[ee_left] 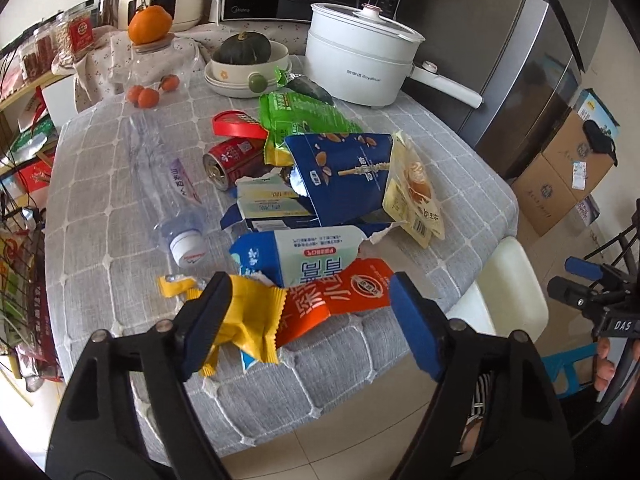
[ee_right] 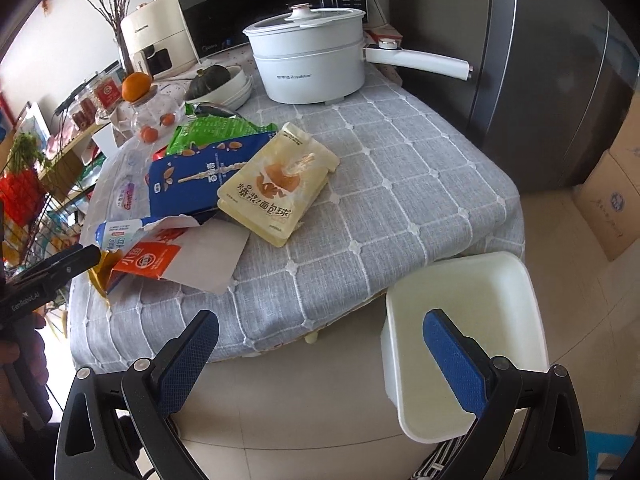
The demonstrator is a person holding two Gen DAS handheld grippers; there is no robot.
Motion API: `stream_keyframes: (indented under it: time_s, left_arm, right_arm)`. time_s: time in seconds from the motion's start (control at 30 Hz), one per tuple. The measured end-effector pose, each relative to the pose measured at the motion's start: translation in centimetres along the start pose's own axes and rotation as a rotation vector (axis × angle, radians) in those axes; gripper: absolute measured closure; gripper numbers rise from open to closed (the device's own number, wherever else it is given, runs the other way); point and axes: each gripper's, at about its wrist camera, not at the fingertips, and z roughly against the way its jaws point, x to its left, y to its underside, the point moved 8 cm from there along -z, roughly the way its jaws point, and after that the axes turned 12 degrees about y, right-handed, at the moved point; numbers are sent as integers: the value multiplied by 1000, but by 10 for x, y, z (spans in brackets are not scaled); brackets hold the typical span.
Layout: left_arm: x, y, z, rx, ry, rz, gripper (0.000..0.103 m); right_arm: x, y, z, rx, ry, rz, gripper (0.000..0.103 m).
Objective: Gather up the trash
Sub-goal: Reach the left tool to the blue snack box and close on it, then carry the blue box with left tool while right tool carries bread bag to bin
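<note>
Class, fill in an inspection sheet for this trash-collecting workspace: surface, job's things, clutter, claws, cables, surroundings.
Surface: table under a grey checked cloth.
Job's things: orange-yellow wrapper, torn cartons, blue box, cream pouch, green bag, red can, bottle; white bin on the floor beside the table.
Clutter: white pot, squash in bowl, oranges.
Claws: left claw open, astride the wrapper; right claw open, empty, off the table edge.
Cables: nothing seen.
Surroundings: microwave, fridge, cardboard boxes.
</note>
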Motion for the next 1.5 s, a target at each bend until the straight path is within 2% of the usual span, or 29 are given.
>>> stream_keyframes:
  time_s: [0.17, 0.33, 0.5, 0.67, 0.77, 0.9, 0.97, 1.07, 1.13, 1.17, 1.23, 1.27, 1.3, 1.37, 1.43, 1.5]
  left_arm:
    - [-15, -19, -8, -6, -27, -97, 24]
    - [-13, -53, -17, -21, -1, -79, 24]
    - [8, -71, -46, 7, 94, 48, 45]
    - [19, -70, -70, 13, 187, 182, 52]
    - [17, -70, -81, 22, 197, 195, 56]
    - [16, -65, -92, 44, 191, 198, 72]
    - [15, -63, -93, 48, 189, 199, 77]
    - [18, -61, -93, 50, 188, 205, 78]
    - [18, -62, -93, 46, 191, 215, 77]
    - [18, -63, -92, 38, 195, 221, 77]
    - [19, -64, -92, 36, 209, 229, 68]
    - [18, -64, -92, 36, 207, 229, 57]
    - [17, -64, -93, 38, 201, 229, 47]
    - [17, -62, -97, 47, 193, 233, 44]
    - [16, -60, -102, 57, 191, 242, 44]
    - [16, -60, -106, 59, 189, 248, 44]
  right_arm:
    - [3, -19, -11, 14, -17, -19, 0]
    - [10, -47, -29, 32, -82, -86, 0]
    - [24, -69, -60, 75, -154, -175, 0]
    - [40, -77, -100, 147, -191, -235, 2]
    - [48, -79, -118, 182, -226, -275, 3]
    - [65, -85, -128, 195, -300, -325, 3]
    - [70, -87, -131, 188, -289, -322, 3]
    - [71, -86, -142, 195, -242, -324, 3]
    - [70, -82, -152, 218, -241, -338, 3]
    - [68, -80, -156, 226, -234, -346, 5]
    - [63, -79, -158, 218, -205, -338, 18]
    - [60, -78, -158, 217, -184, -322, 33]
    - [58, -78, -157, 215, -181, -308, 52]
    - [49, -74, -161, 239, -148, -284, 80]
    - [40, -70, -164, 248, -209, -322, 86]
    - [31, -68, -163, 258, -217, -331, 95]
